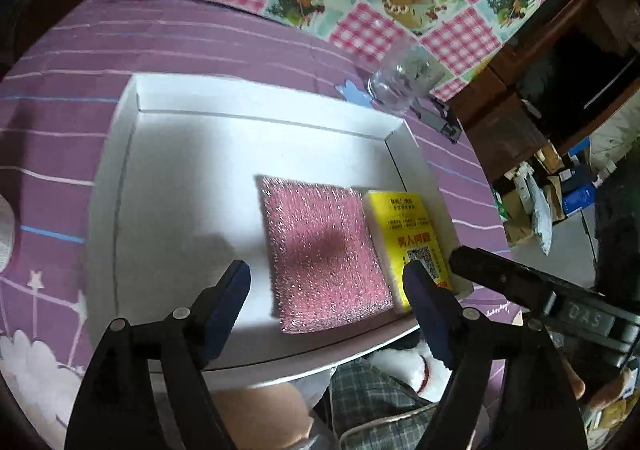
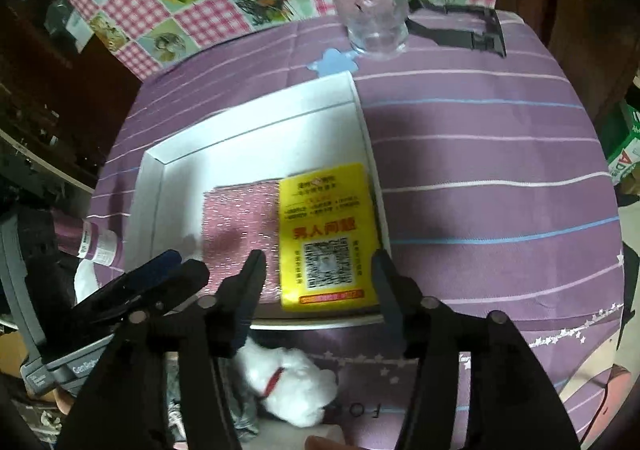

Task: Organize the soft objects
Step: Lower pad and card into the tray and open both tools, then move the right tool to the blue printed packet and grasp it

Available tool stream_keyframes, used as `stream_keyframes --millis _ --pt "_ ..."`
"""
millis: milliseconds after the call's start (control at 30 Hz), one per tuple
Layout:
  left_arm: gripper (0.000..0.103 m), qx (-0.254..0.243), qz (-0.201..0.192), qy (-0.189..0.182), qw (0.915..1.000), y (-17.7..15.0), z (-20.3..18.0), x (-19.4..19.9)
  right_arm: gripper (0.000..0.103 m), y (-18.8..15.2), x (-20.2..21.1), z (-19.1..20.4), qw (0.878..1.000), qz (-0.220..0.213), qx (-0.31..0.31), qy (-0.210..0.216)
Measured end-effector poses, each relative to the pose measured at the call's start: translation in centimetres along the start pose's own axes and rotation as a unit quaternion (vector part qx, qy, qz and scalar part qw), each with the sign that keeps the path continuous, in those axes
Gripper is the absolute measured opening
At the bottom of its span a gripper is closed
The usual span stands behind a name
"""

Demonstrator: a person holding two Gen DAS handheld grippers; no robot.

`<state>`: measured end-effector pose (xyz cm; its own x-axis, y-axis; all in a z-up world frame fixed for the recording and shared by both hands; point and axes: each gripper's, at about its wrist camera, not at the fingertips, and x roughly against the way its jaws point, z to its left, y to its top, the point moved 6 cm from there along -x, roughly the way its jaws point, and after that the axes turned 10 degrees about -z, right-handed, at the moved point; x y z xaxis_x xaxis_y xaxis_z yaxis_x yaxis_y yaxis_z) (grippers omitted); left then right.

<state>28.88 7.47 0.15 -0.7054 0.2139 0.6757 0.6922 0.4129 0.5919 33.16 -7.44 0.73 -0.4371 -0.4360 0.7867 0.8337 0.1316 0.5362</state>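
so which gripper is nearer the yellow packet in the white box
Right. The right gripper is open directly over the yellow packet, fingers either side. The left gripper is open over the pink scouring pad beside the packet.

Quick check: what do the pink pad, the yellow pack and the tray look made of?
Pink pad: apparently a scouring sponge in metallic-thread mesh; it glitters.
Yellow pack: glossy printed wrap, probably plastic; on its side in the left view a white layer shows, perhaps sponge.
Tray: matte white, likely cardboard; thin folded walls.
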Motion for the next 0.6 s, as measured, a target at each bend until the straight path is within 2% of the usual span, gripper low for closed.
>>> stream_keyframes --millis 133,200,267,367,433,500,600 --pt "0.079 -0.030 -0.030 0.064 0.9971 0.9 0.2 1.6 0.060 0.3 1.7 0.9 1.000 -0.020 0.021 -0.010" --pt "0.079 -0.051 -0.054 0.092 0.9930 1.4 -0.2 2.8 0.060 0.6 3.1 1.3 0.999 -0.039 0.032 -0.018" --pt "0.079 -0.057 -0.072 0.104 0.9903 1.8 -0.6 4.0 0.061 0.8 4.3 1.4 0.997 -0.057 0.042 -0.030" --pt "0.079 -0.054 -0.084 0.164 0.9815 1.8 -1.0 6.0 0.065 0.9 6.7 2.2 0.991 -0.096 0.076 -0.054" --pt "0.079 -0.053 -0.105 0.176 0.9774 1.6 -1.6 7.9 0.070 0.7 8.0 2.8 0.989 -0.118 0.083 -0.039" --pt "0.079 -0.056 -0.129 0.184 0.9728 1.4 -1.9 9.8 0.071 0.0 8.7 3.4 0.989 -0.114 0.094 0.003" --pt "0.079 -0.069 -0.168 0.193 0.9642 0.7 -2.2 12.9 0.071 -1.4 9.6 3.6 0.987 -0.118 0.107 0.010"
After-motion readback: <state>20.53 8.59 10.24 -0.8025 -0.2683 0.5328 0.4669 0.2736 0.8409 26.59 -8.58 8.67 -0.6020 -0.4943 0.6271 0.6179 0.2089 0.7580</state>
